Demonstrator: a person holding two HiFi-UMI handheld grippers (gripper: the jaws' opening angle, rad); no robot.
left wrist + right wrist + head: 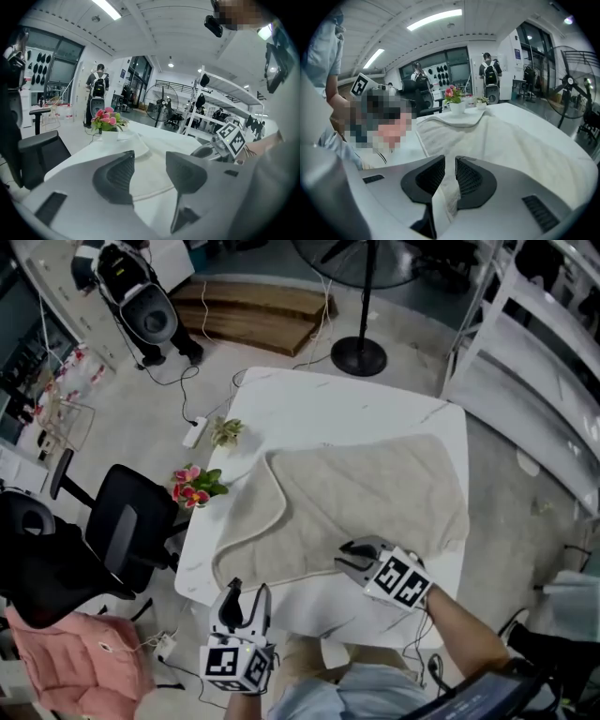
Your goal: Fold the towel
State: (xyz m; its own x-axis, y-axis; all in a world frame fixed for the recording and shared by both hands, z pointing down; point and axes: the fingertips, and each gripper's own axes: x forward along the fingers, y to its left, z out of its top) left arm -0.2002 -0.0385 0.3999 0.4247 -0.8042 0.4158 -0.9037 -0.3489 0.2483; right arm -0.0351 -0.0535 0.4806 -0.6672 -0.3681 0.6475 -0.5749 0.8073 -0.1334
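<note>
A beige towel [366, 498] lies spread on the white table [309, 399], its left part folded over with a curved hem [272, 512]. My right gripper [349, 561] is at the towel's near edge, shut on a pinch of the cloth; in the right gripper view the towel [506, 140] runs up between the pads [449, 180]. My left gripper [246, 604] hovers open over the table's near left edge, nothing between its fingers [117, 176]; ahead of it lies the towel's hem [154, 185].
A small pot of pink flowers [192, 486] and a paler plant [226, 430] stand at the table's left edge. A black office chair [122, 526] stands left of the table, a fan base [358, 356] beyond it, white shelving [534, 343] to the right.
</note>
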